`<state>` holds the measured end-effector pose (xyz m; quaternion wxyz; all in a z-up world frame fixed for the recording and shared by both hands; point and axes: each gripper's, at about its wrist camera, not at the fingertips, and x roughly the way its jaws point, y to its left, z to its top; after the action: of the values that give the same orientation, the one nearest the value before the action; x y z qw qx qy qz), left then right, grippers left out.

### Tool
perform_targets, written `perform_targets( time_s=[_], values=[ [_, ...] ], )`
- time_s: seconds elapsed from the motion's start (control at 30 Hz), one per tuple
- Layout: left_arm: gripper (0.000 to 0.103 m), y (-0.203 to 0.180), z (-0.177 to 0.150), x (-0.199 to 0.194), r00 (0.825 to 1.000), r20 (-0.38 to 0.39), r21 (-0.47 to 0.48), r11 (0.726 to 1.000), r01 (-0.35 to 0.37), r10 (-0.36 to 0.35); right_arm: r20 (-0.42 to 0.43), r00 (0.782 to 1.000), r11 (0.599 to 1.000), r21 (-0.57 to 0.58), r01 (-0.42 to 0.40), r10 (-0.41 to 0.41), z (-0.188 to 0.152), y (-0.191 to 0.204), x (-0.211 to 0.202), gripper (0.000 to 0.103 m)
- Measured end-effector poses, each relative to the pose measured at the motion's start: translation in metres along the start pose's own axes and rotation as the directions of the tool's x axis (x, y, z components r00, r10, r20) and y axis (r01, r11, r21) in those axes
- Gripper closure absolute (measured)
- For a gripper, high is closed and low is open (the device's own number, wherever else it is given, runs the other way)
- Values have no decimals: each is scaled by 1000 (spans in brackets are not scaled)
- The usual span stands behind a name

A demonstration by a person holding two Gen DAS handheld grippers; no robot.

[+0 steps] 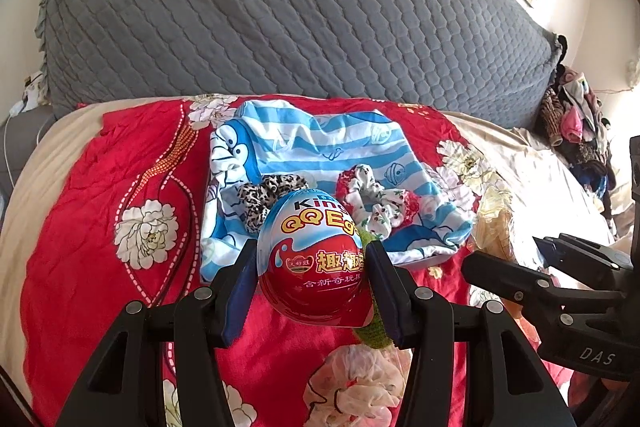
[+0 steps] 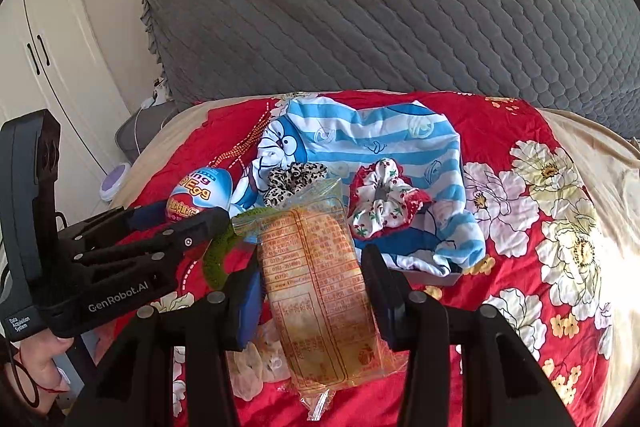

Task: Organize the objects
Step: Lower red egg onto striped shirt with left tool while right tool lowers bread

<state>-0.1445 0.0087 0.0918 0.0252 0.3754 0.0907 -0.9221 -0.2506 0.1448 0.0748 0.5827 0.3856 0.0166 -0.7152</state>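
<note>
Left wrist view: The left gripper [image 1: 312, 267] was clamped on the toy egg [image 1: 314, 255], a red, white and blue egg printed "QQ Egg", with one blue pad pressing each side. The egg was held above the red floral quilt [image 1: 100, 187], just in front of the blue striped cloth [image 1: 320, 143], which serves as the landmark here. On the near part of that cloth lay a leopard-print scrunchie [image 1: 264, 193] toward its left and a cherry-print scrunchie [image 1: 380, 203] toward its right. A green knitted piece [image 1: 370, 323] showed just beside the egg, on the near side of the cloth. A grey quilted cover [image 1: 280, 7] rose behind the cloth. The right gripper [image 1: 548, 259] appeared to the right of the cloth; from this view its finger spacing could not be judged.

Right wrist view: The right gripper [image 2: 312, 291] was clamped on a clear snack packet [image 2: 320, 287] with orange print, held lengthwise between the fingers, in front of the blue striped cloth [image 2: 400, 143]. The leopard-print scrunchie [image 2: 294, 179] and cherry-print scrunchie [image 2: 384, 203] lay on the cloth beyond the packet. The left gripper [image 2: 182, 215], holding the toy egg [image 2: 200, 193], stood left of the cloth. The green knitted piece [image 2: 222, 247] lay between the two tools. A white cabinet [image 2: 32, 47] stood far to the left.
</note>
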Motion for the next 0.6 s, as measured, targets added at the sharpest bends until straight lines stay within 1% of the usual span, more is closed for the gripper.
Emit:
perform_targets(
  time_s=[0.6],
  values=[
    [48,7,16,33,1000,-15,13,1000,-9,9,-5,1000,1000,22,9,-9,17,-12,32,56]
  ],
)
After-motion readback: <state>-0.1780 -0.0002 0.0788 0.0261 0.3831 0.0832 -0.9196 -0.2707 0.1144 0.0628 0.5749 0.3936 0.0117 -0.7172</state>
